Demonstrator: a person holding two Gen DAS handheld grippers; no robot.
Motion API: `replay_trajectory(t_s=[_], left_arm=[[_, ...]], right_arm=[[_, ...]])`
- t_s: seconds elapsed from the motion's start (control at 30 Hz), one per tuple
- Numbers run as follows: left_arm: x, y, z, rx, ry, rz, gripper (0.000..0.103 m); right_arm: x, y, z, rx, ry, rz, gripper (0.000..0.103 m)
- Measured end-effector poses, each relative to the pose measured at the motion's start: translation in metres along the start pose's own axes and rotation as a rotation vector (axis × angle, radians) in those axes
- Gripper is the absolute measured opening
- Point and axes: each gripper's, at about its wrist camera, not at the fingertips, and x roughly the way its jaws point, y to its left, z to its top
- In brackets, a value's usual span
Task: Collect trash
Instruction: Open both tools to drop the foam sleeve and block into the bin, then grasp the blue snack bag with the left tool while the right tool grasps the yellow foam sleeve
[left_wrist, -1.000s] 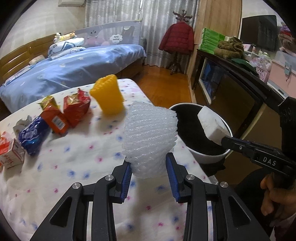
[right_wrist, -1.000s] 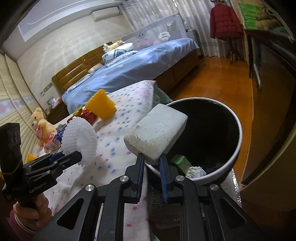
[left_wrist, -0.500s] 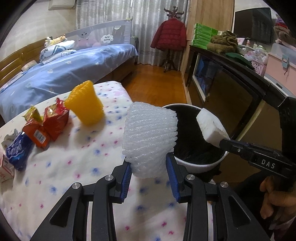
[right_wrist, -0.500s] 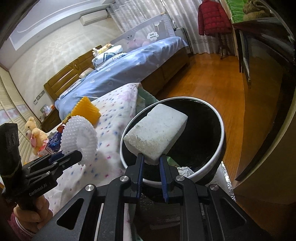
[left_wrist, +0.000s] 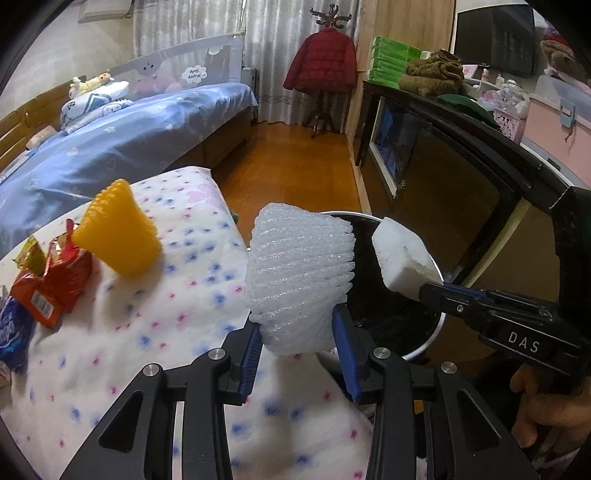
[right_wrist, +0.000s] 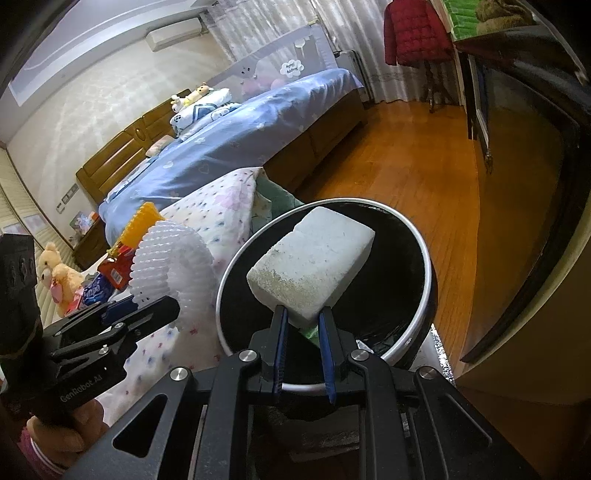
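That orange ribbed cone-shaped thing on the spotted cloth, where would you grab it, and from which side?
Probably the orange foam sleeve is best pinched across its wide lower end, coming from above on its open right side. It leans with the narrow end up, and red wrappers crowd its left. The ribbed foam looks soft, so squeeze lightly.

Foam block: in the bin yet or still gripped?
Still gripped: the foam block sits clamped in the right gripper fingers, above the bin opening.

I see a bumpy white foam net sleeve (left_wrist: 301, 280) and a rough, grainy white foam block (right_wrist: 314, 271). Beside the sleeve, the round black bin (right_wrist: 424, 295) has a shiny white rim. The spotted white cloth (left_wrist: 177, 332) looks soft.
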Motion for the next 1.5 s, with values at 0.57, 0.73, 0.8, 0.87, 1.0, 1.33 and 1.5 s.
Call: replay_trajectory(t_s=[0.57, 0.73, 0.8, 0.87, 1.0, 1.33, 1.5], left_arm=[[0.019, -0.009, 0.013, 0.002, 0.027, 0.007, 0.062], [0.01, 0.001, 0.004, -0.033, 0.025, 0.011, 0.066], [0.004, 0.006, -0.001, -0.05, 0.018, 0.017, 0.067], [-0.003, 0.012, -0.008, -0.072, 0.013, 0.02, 0.067], [-0.023, 0.025, -0.023, -0.106, -0.003, 0.053, 0.067], [-0.067, 0.069, -0.058, -0.221, -0.023, 0.143, 0.068], [-0.088, 0.096, -0.07, -0.283, -0.035, 0.197, 0.069]], right_arm=[[0.008, -0.017, 0.01, 0.055, 0.026, 0.0, 0.023], [0.002, -0.016, 0.008, 0.055, 0.006, -0.007, 0.041], [0.0, -0.014, 0.007, 0.056, 0.0, -0.004, 0.047], [-0.002, -0.011, 0.006, 0.056, -0.01, 0.003, 0.064], [-0.006, 0.004, 0.004, 0.04, -0.034, 0.024, 0.075], [0.007, 0.053, -0.004, -0.027, -0.015, 0.103, 0.078], [0.019, 0.082, -0.009, -0.073, 0.008, 0.141, 0.078]])
